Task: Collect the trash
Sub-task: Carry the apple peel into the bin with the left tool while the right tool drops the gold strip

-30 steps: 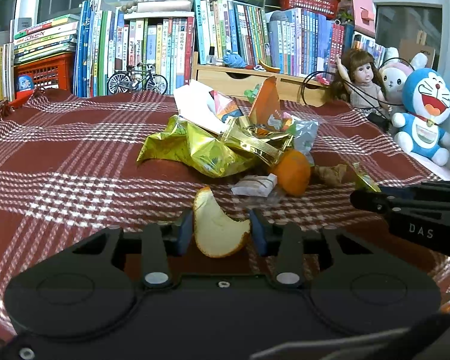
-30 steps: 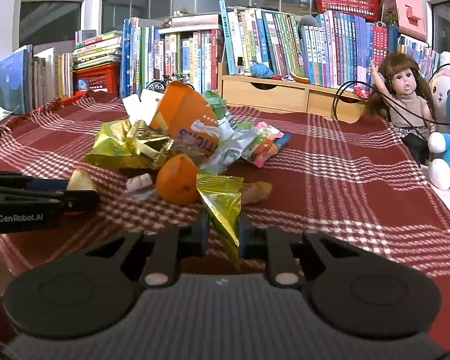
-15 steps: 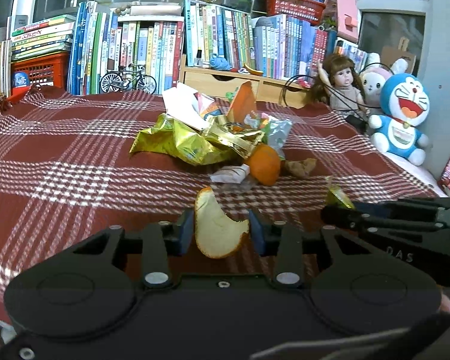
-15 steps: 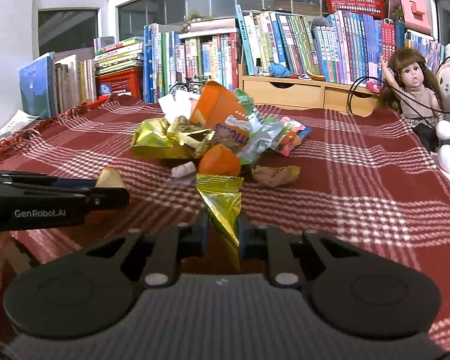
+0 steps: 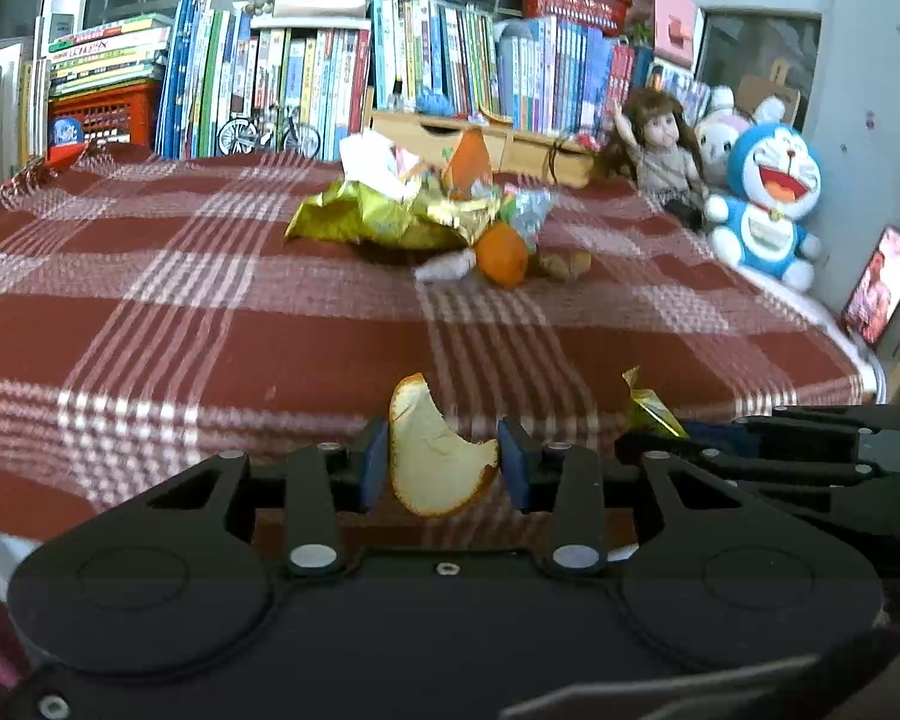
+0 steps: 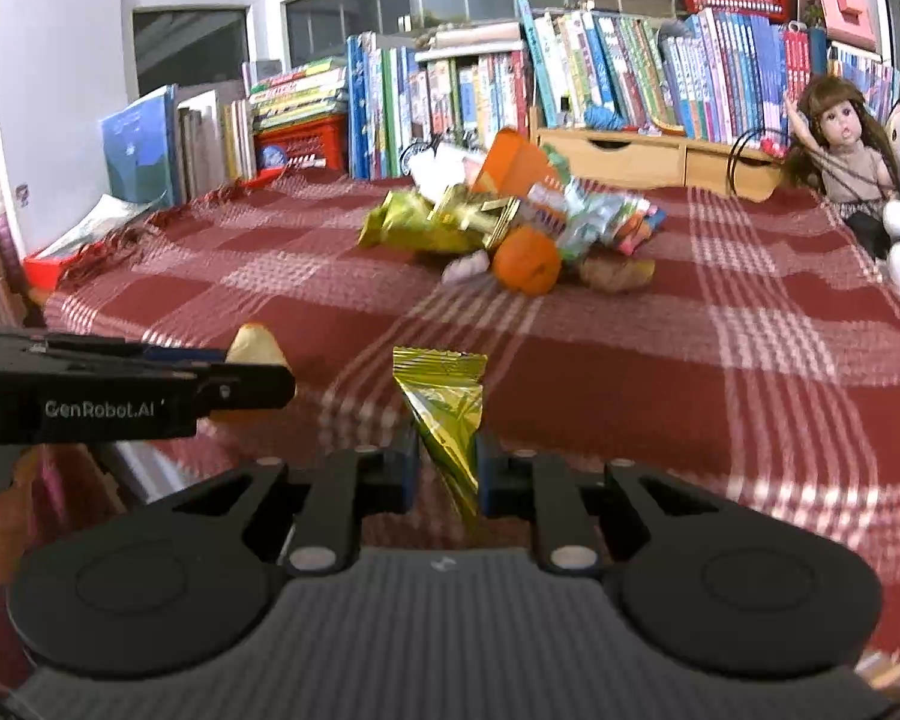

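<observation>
Left wrist view: left gripper [image 5: 441, 459] clamped on a curved piece of orange peel [image 5: 435, 459], fingers [image 5: 373, 462] pressing it from both sides, pale pith facing the camera. Beyond it, the trash pile [image 5: 414, 213] in the middle of the red plaid cloth [image 5: 150, 312]: gold foil bags, an orange carton, a whole orange [image 5: 501, 255] at the pile's near edge, a brown scrap just right of that orange. Right of the peel, the other gripper seen side-on with a gold tip poking up.

Right wrist view: right gripper [image 6: 447, 468] pinched narrow on a gold foil wrapper [image 6: 447, 408], its crimped top standing above the fingers [image 6: 405, 468], its tail hanging below. Left of the wrapper, the left gripper side-on, peel at its tip. Trash pile well beyond the wrapper, orange nearest.

Judged step: carrying both pieces off the bench toward a bin, which shows in neither view. To do it well: keep both grips firm and level until over the bin, since the peel is stiff and held across its width and could pivot out if tilted; keep the two grippers apart to avoid knocking; release only once above the bin opening, then return for the pile, loose orange first as it may roll
</observation>
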### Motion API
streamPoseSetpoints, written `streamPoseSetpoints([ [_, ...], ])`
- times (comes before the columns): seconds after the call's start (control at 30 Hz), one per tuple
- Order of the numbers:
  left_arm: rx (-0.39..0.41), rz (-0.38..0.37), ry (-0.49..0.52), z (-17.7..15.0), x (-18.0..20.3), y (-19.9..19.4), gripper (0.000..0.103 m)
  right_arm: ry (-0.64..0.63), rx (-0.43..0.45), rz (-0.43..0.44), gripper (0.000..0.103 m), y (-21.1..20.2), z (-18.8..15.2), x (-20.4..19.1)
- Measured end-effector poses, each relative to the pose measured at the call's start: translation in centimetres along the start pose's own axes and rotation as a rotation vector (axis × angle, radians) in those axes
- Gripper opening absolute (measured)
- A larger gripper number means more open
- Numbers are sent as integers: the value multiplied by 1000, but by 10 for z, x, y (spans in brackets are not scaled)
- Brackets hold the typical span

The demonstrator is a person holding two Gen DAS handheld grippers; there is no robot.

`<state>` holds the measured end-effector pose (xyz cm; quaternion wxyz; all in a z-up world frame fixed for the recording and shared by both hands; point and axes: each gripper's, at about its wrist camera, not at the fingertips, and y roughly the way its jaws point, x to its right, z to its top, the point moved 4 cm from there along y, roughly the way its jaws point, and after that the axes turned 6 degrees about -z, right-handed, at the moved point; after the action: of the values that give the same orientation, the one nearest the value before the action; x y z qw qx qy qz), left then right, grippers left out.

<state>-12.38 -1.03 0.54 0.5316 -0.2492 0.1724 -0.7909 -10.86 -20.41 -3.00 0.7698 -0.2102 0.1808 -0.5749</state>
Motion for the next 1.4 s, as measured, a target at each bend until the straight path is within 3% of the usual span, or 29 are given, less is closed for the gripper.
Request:
streamPoseSetpoints([
  [0.27, -176, 17, -37, -52, -12, 11, 37, 6, -183, 31, 24, 9, -56, -17],
  [0.63, -430, 99, -126, -132, -41, 76, 37, 79, -432, 30, 24, 72, -125, -19],
  [0.93, -519, 116, -130, -162, -48, 93, 37, 101, -510, 12, 25, 95, -150, -23],
  [1.4, -553, 120, -125, -172, -44, 104, 39, 111, -548, 9, 29, 109, -158, -33],
])
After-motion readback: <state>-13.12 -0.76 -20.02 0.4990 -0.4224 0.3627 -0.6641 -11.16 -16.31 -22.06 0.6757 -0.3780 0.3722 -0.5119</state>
